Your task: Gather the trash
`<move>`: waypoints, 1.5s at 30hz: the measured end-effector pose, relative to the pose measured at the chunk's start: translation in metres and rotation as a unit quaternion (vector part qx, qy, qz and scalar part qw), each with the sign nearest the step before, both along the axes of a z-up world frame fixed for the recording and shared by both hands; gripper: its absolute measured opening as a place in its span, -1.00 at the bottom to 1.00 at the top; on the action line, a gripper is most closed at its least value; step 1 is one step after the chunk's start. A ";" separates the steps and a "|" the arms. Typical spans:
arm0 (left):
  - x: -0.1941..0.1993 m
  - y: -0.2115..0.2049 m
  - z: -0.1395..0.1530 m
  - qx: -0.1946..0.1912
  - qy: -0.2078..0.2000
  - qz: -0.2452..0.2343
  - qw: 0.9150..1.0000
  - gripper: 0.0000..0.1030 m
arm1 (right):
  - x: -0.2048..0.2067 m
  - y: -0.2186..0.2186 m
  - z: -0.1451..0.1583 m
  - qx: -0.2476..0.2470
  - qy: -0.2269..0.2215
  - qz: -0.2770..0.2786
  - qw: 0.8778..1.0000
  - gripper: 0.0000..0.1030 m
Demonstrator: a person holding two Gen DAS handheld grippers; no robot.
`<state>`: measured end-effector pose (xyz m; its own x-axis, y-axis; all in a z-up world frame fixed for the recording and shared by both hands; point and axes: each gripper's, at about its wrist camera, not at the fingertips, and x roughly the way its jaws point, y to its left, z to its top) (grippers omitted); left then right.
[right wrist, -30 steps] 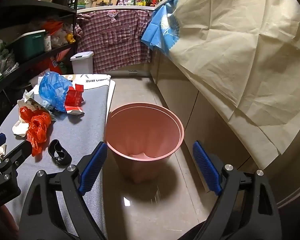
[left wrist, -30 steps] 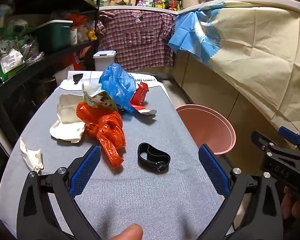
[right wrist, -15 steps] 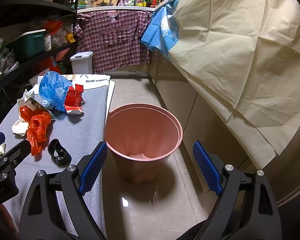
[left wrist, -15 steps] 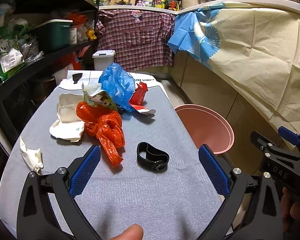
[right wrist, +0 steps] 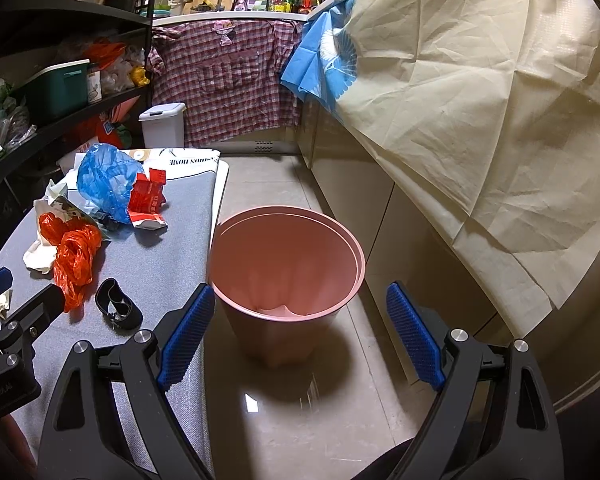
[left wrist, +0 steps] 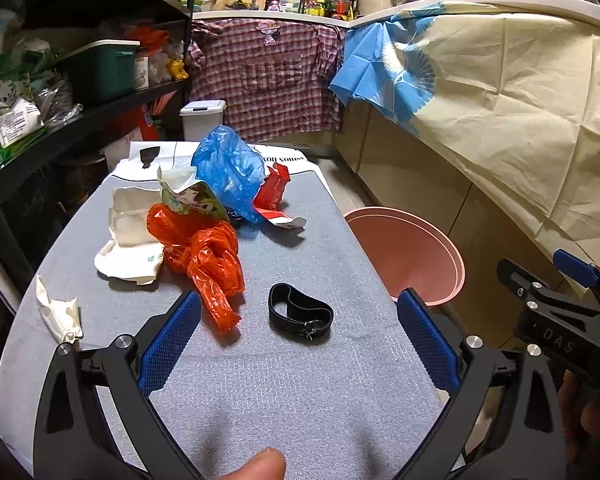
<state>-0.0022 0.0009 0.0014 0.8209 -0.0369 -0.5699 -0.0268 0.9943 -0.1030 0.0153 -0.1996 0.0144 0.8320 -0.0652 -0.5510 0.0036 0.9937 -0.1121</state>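
Note:
Trash lies on a grey table (left wrist: 300,392): a black band (left wrist: 301,315), an orange plastic bag (left wrist: 208,256), a blue plastic bag (left wrist: 230,172), a red carton (left wrist: 274,196), white paper wrappers (left wrist: 130,240) and a crumpled tissue (left wrist: 58,312). My left gripper (left wrist: 298,340) is open and empty, just short of the black band. A pink bin (right wrist: 288,268) stands on the floor right of the table. My right gripper (right wrist: 296,336) is open and empty, above the floor in front of the bin.
Black shelves (left wrist: 80,120) with boxes and packets run along the left. A small white lidded bin (left wrist: 202,120) stands behind the table. Cabinets draped in cream cloth (right wrist: 480,120) line the right. The tiled floor (right wrist: 300,420) lies between table and cabinets.
Both grippers have drifted slightly; the scene is nearly the same. Nothing was picked up or released.

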 end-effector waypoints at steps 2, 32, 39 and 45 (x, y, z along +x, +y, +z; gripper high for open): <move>0.000 0.000 -0.001 0.000 0.000 -0.001 1.000 0.85 | 0.000 -0.001 0.000 0.000 0.000 -0.001 1.000 0.68; -0.002 -0.002 0.000 0.001 -0.001 -0.002 1.000 0.85 | 0.001 -0.002 0.000 0.000 0.000 -0.001 1.000 0.68; -0.002 -0.004 0.000 0.002 -0.001 -0.004 1.000 0.85 | 0.001 -0.001 0.000 0.000 0.000 -0.001 1.000 0.68; -0.002 -0.005 0.000 0.001 -0.001 -0.004 1.000 0.85 | 0.001 -0.001 0.000 0.000 0.000 -0.001 1.000 0.68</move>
<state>-0.0042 -0.0038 0.0018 0.8219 -0.0424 -0.5681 -0.0181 0.9948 -0.1004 0.0160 -0.2008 0.0147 0.8315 -0.0673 -0.5514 0.0060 0.9937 -0.1123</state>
